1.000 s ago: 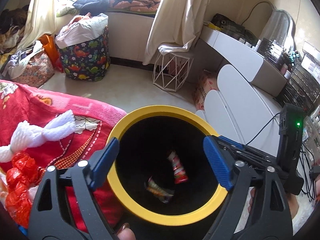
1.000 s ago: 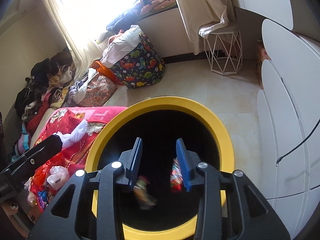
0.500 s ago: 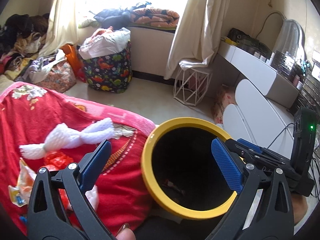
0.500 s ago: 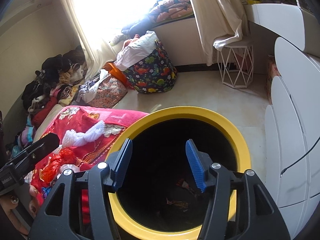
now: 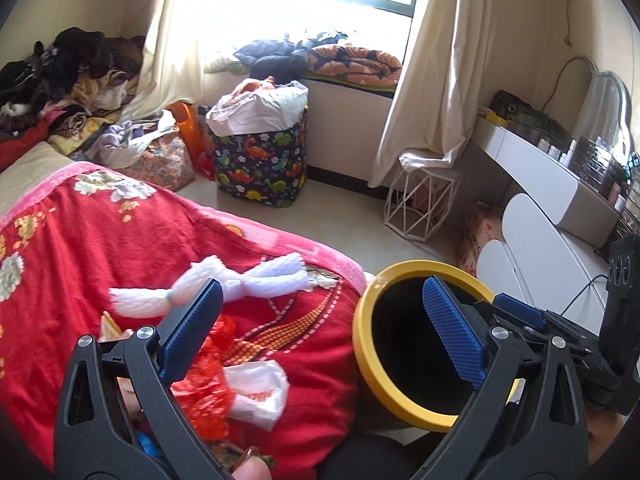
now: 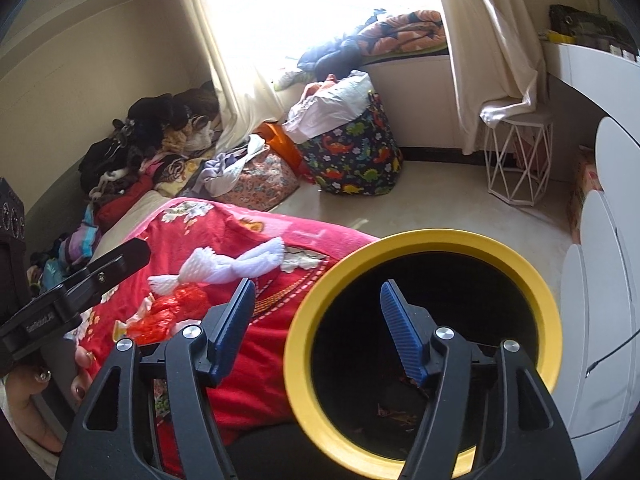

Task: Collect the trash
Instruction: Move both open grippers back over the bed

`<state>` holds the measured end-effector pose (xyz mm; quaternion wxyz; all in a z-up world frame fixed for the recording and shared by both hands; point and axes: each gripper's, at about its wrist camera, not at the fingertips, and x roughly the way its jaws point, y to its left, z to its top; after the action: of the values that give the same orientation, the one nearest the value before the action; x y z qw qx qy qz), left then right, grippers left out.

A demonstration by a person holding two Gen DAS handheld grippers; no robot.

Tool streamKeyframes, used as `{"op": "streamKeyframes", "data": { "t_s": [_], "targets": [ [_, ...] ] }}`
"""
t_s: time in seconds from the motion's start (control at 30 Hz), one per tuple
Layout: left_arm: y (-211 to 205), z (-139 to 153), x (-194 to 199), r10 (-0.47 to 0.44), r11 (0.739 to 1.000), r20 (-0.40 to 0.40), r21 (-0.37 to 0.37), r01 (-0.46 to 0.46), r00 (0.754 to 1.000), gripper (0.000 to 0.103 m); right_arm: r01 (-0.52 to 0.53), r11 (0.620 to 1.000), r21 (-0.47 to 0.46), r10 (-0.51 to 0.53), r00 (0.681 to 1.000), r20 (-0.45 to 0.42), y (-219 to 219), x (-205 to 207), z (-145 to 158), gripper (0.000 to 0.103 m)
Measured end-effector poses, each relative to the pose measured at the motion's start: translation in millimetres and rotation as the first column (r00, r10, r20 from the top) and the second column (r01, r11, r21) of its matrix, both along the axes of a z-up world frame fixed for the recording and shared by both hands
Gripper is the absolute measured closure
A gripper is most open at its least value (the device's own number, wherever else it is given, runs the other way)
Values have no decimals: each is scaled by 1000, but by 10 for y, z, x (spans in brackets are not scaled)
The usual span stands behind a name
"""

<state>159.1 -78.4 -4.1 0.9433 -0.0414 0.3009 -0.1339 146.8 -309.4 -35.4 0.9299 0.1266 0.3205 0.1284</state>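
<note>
Since some wrappers (image 6: 394,414) already lie at the bottom of the yellow-rimmed trash bin (image 6: 532,280), part of the job looks done. More trash is left on the red blanket (image 5: 120,248): a white foam net (image 5: 224,284), crumpled red plastic (image 5: 208,384) and a white plastic bag (image 5: 262,392), all close together, just beside the bin. The left gripper (image 5: 320,328) has its jaws wide apart with nothing in them. The right gripper (image 6: 316,328) is over the bin's edge, its jaws opening and empty. By the window, a dinosaur-print basket (image 5: 260,164) is stuffed full of clothes and a plastic bag.
</note>
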Motion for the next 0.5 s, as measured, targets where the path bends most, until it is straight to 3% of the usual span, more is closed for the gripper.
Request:
{"op": "streamKeyframes", "data": {
  "t_s": [0.5],
  "targets": [
    [779,86,-160,139,990,20,-23,-138,990,11,-159,986,-49,161,986,38,717,-54,109,34]
  ]
}}
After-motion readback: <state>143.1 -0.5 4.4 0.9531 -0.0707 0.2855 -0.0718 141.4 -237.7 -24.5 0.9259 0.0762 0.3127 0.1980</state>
